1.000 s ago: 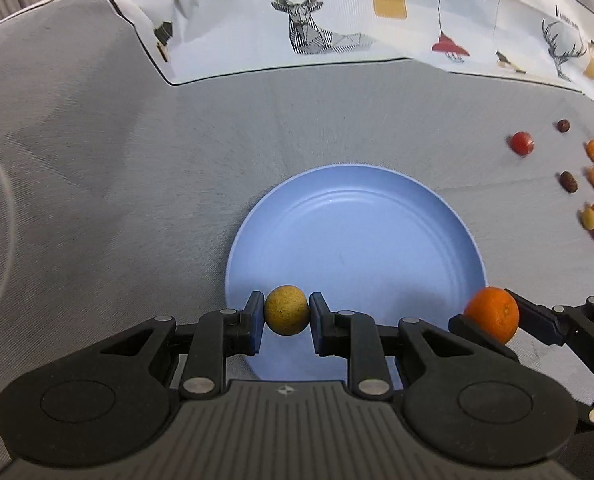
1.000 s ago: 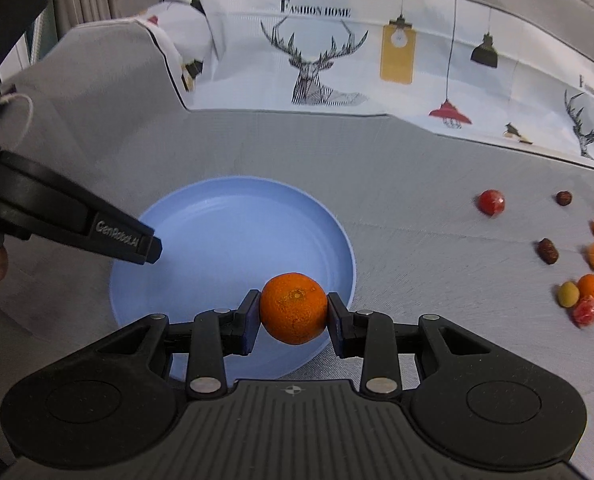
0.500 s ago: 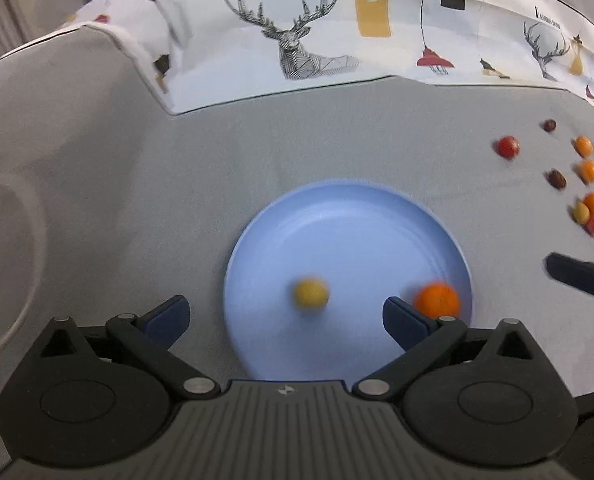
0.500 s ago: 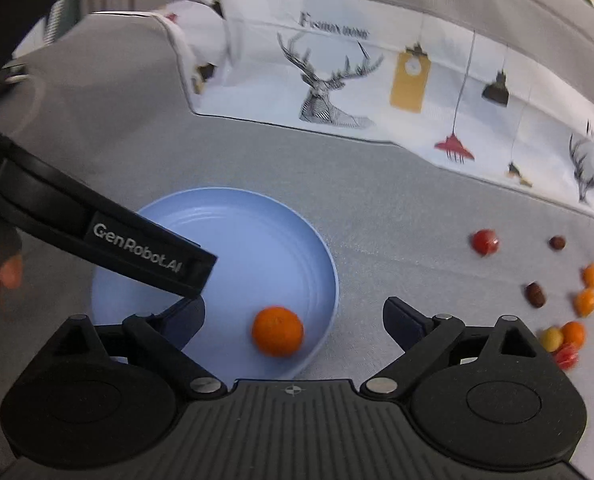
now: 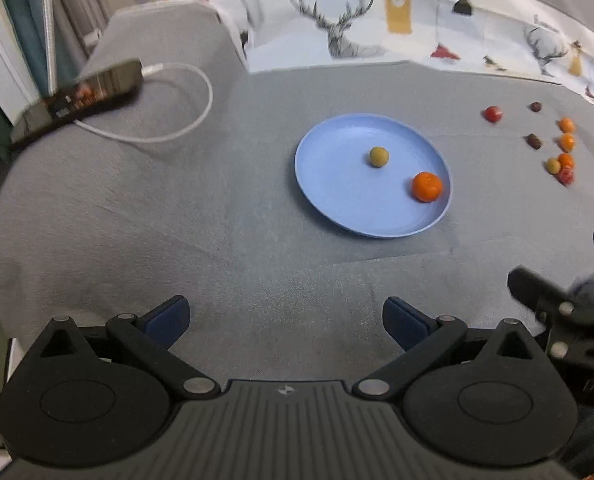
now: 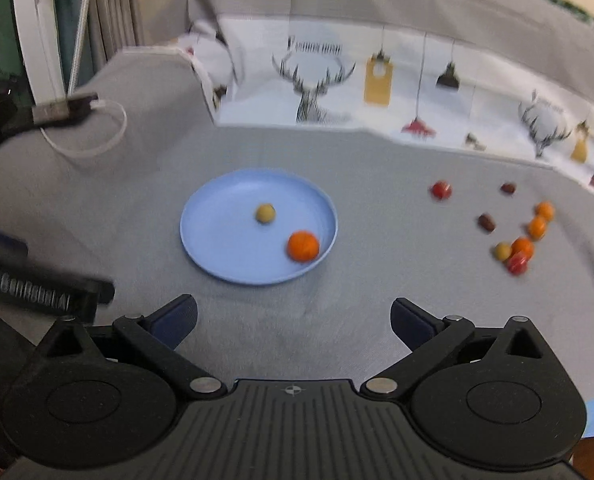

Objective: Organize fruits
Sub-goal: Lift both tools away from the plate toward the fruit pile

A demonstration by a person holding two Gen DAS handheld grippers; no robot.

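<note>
Orange and round, the glossy tangerine (image 5: 427,187) lay near the right rim of the shallow pale-blue plastic plate (image 5: 329,184), apart from a smaller dull yellow-green ball of fruit (image 5: 378,157) near the plate's middle. We judged both to be light, firm and inclined to roll, so we would take each across its widest part with a gentle squeeze, the tangerine's skin being soft enough to bruise. To the right of the plate, well apart from it on the grey cloth (image 5: 225,240), lay loose small fruits: a red cherry tomato (image 5: 493,114), two dark brown date-like pieces (image 5: 533,141), small orange ones (image 5: 567,142) and a yellow-green one (image 5: 553,165) touching a red one. Our left gripper (image 5: 285,318) hung short of the plate, its jaws spread wide and holding nothing; our right gripper (image 6: 293,320) was likewise wide apart and empty. A white cable (image 5: 185,120) looped at far left.
</note>
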